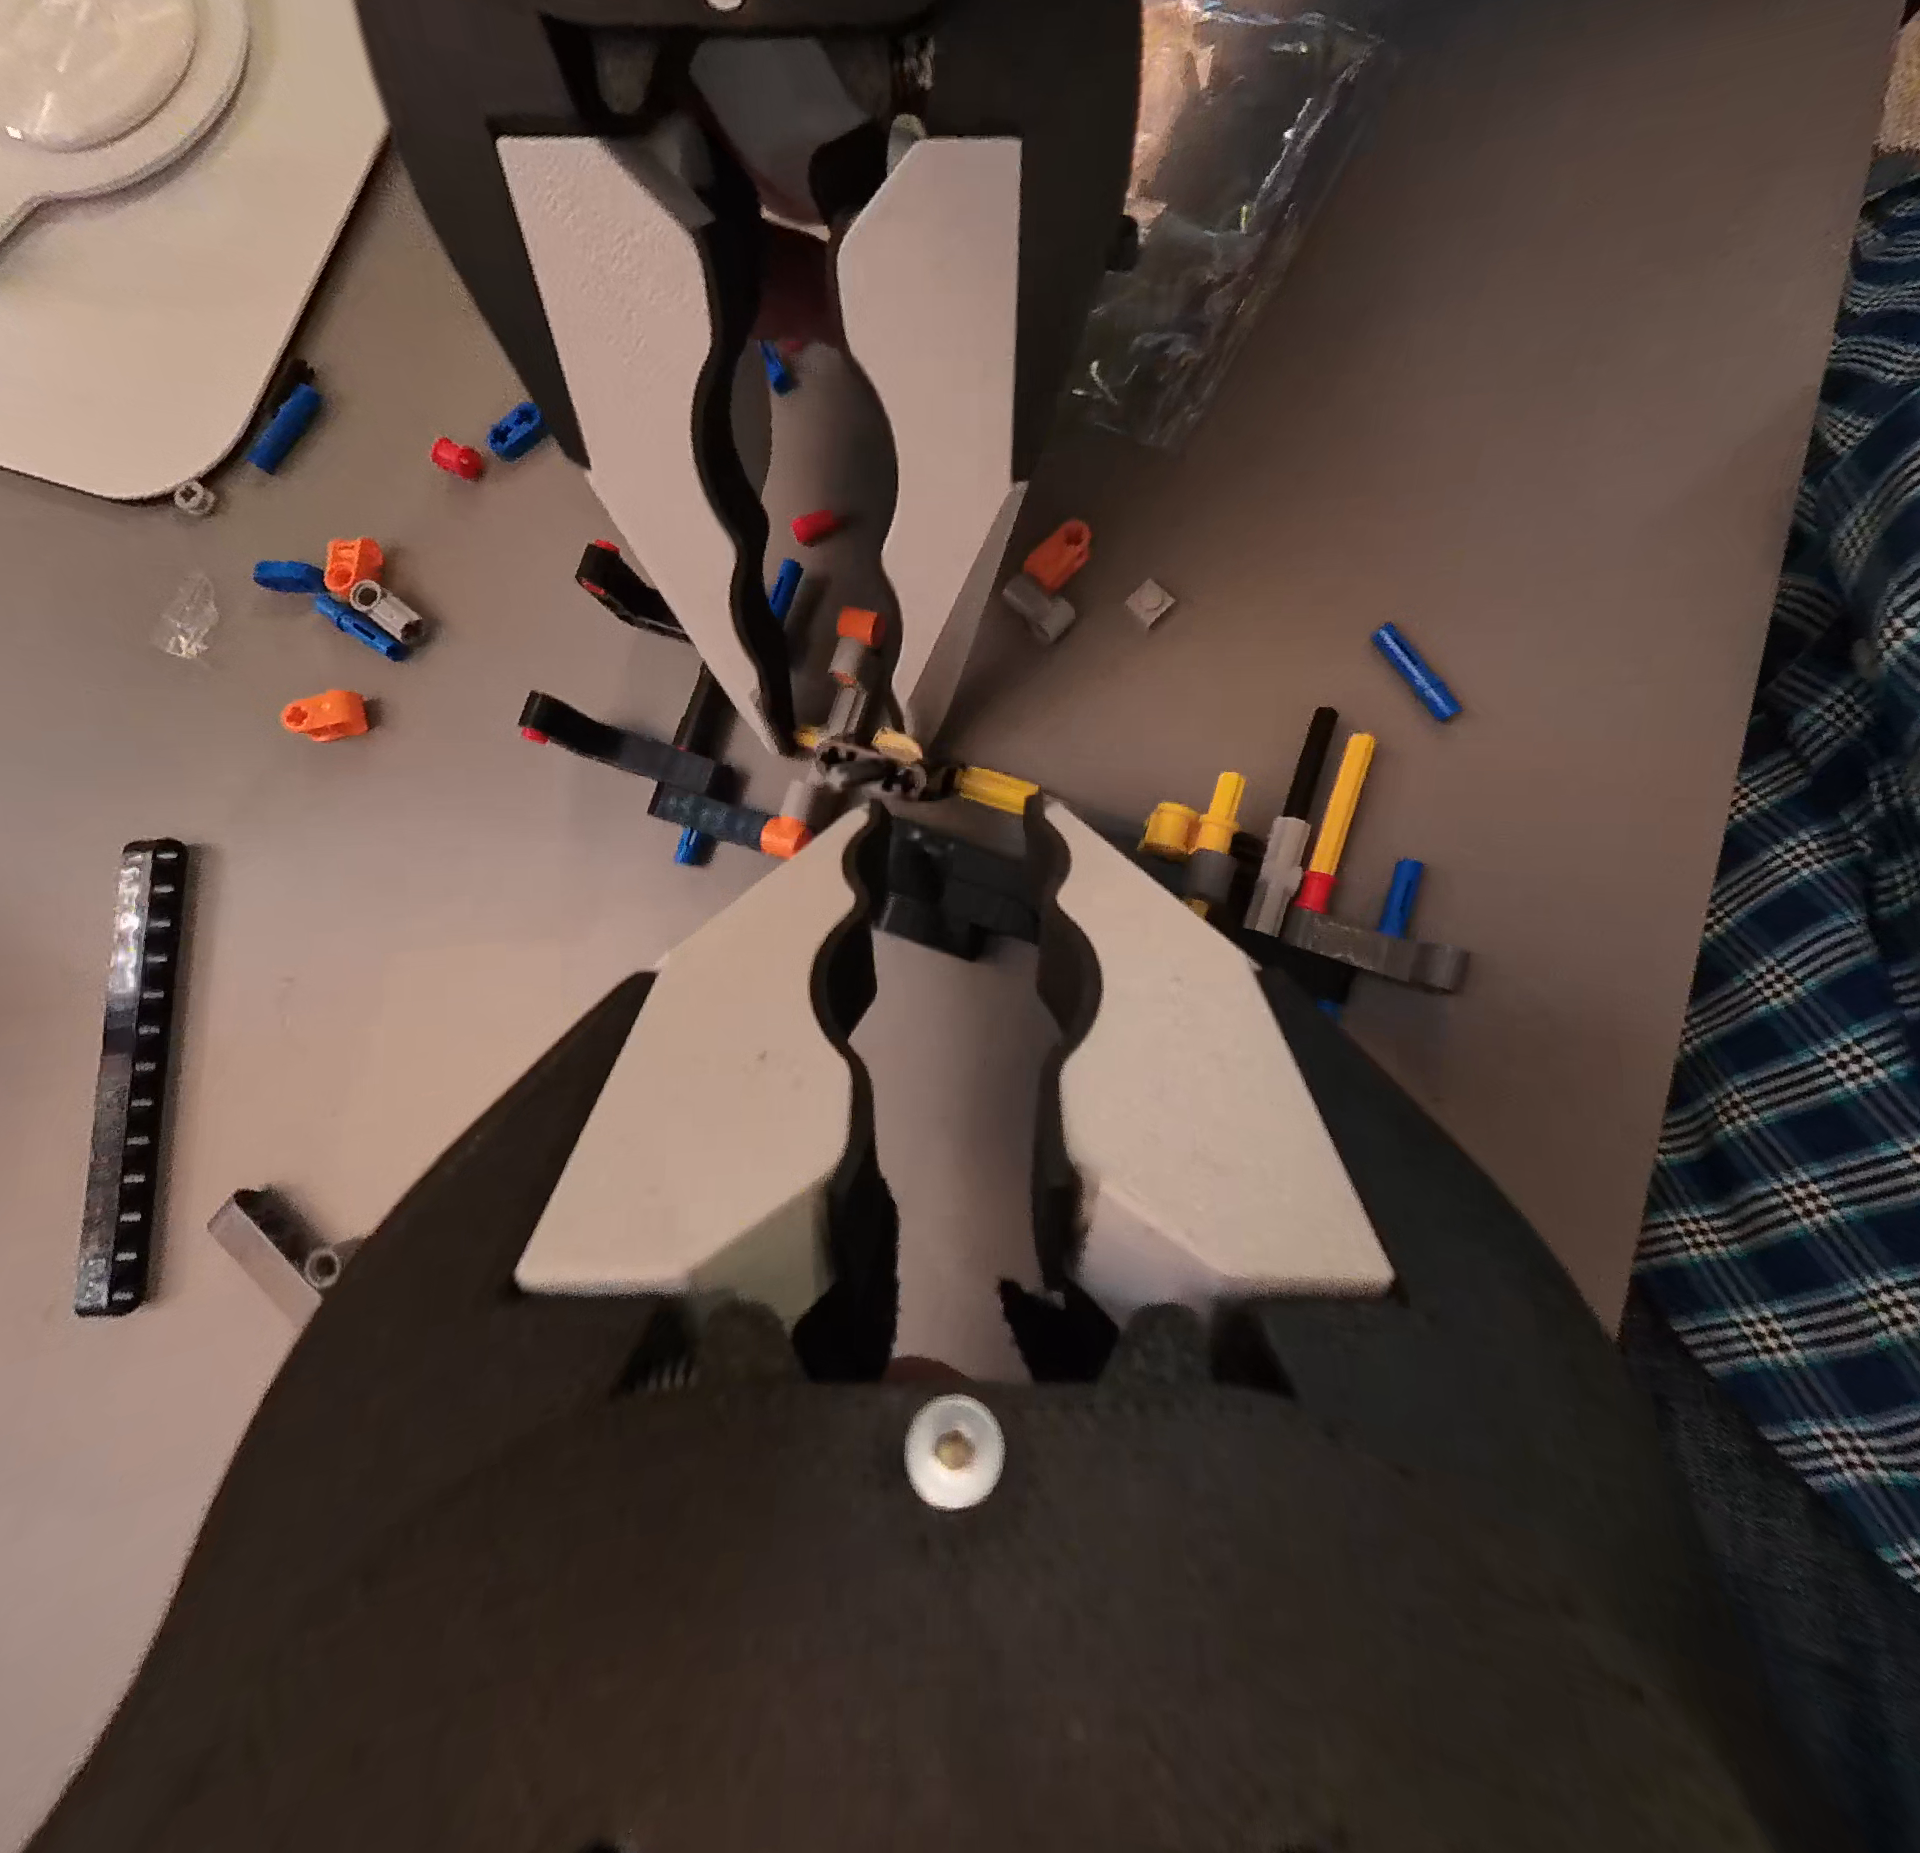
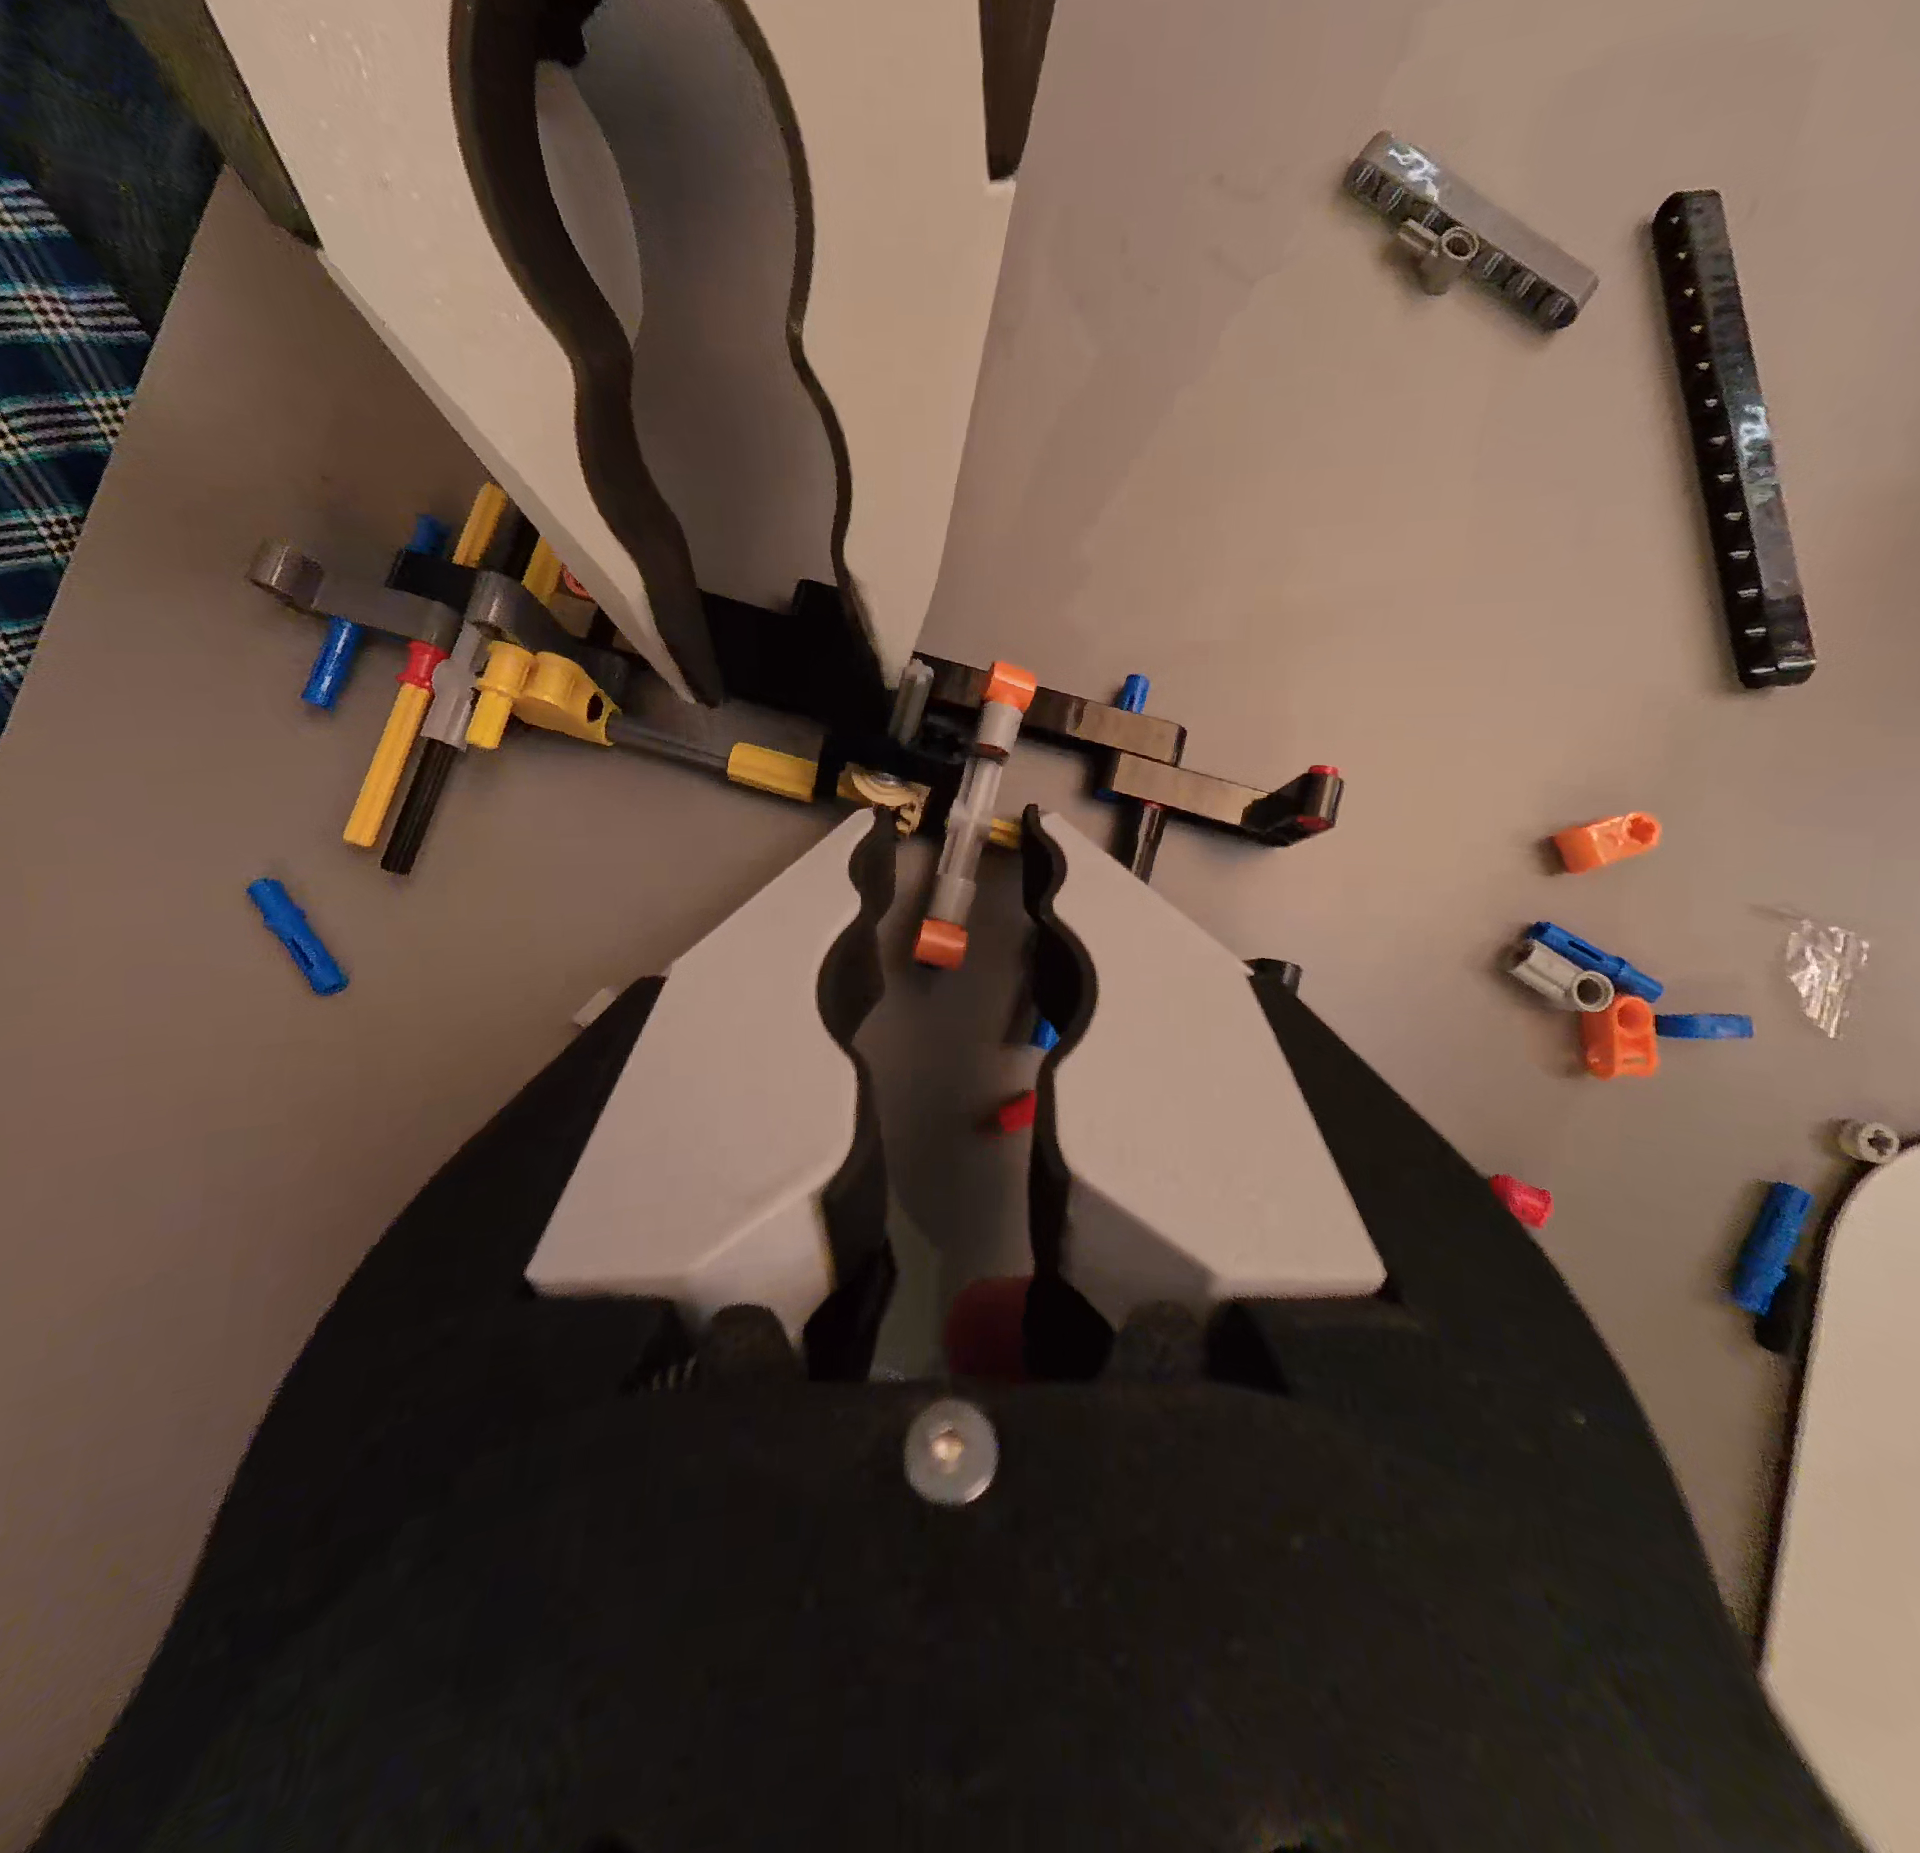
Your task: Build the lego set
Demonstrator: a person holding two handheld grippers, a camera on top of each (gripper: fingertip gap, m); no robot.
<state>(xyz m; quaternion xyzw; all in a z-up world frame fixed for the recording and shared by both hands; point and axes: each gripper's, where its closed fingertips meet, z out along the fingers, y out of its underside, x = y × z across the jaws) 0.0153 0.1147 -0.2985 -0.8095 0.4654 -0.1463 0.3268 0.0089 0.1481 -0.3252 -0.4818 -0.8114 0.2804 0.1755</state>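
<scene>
Both tongs meet tip to tip over the lego assembly [image 2: 1039,733], hiding its middle. The left gripper [image 1: 951,816] stands spread around a black block [image 1: 935,899]. The right gripper [image 2: 951,816] stands spread too (grey axle [image 2: 966,827] between its tips; contact unclear).

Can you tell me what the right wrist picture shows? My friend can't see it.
Two grippers meet nose to nose over a half-built lego model on a grey table: the right gripper from below, open, the left gripper from above. Loose orange, blue and red pieces and a long black beam lie around.
</scene>
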